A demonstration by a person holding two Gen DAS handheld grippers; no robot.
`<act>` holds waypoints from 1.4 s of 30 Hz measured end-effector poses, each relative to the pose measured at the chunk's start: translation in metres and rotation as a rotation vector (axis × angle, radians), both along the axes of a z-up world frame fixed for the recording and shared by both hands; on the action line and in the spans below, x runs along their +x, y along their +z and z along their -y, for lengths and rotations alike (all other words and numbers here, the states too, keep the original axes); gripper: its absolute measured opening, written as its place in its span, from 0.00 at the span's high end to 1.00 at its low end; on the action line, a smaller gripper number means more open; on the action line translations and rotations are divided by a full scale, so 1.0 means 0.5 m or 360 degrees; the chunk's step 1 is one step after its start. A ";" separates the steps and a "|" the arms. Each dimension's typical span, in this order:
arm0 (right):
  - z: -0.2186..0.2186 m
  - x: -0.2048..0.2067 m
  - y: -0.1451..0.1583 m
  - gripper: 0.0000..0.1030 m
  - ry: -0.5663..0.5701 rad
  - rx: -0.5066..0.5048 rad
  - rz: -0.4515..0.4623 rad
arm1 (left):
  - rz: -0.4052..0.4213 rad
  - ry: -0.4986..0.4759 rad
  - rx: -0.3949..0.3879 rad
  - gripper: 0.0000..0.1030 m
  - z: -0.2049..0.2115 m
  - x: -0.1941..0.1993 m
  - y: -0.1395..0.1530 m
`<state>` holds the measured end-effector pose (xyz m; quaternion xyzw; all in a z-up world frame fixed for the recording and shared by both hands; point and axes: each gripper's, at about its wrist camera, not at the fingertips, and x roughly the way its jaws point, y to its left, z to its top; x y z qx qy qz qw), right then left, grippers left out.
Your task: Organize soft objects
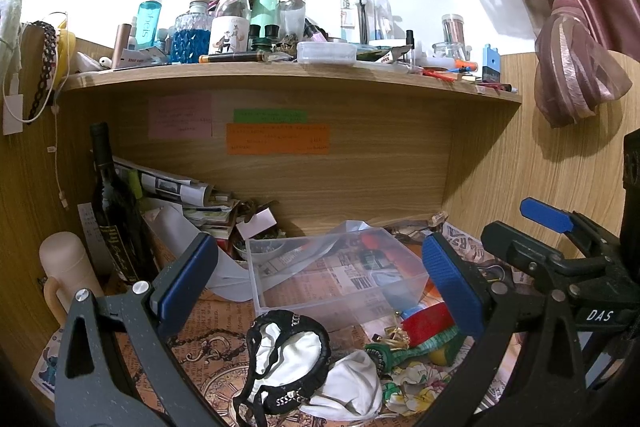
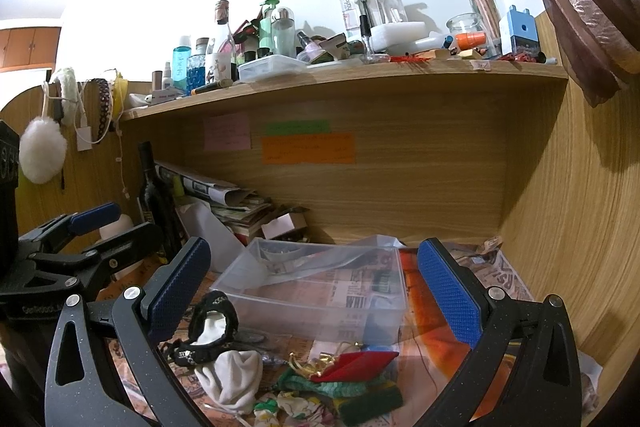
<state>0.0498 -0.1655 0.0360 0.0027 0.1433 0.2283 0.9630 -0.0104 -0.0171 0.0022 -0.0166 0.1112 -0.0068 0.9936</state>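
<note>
Both the left gripper (image 1: 320,287) and the right gripper (image 2: 312,291) hover with jaws wide apart, holding nothing. Nearest on the bench (image 1: 208,379) lie a white cloth (image 1: 352,387), a black-trimmed pouch (image 1: 288,351) and a red and green fabric piece (image 2: 352,375), bunched together. Just beyond sits the clear plastic box (image 2: 320,291). A good pick takes one cloth at its free edge, clear of the chain trim.
</note>
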 end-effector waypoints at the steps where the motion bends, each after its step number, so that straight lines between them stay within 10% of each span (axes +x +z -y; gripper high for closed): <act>1: 0.000 0.000 0.000 0.00 -0.0001 -0.0001 0.0001 | -0.0001 0.0000 -0.0001 0.00 0.003 -0.001 0.000; 15: 0.021 0.023 -0.031 0.00 -0.0048 -0.0004 -0.0048 | -0.0083 -0.0035 -0.0026 0.00 -0.009 0.023 -0.031; 42: 0.039 0.133 -0.213 0.24 0.0059 -0.0176 -0.0642 | -0.0733 0.0001 -0.0199 0.20 -0.059 0.196 -0.252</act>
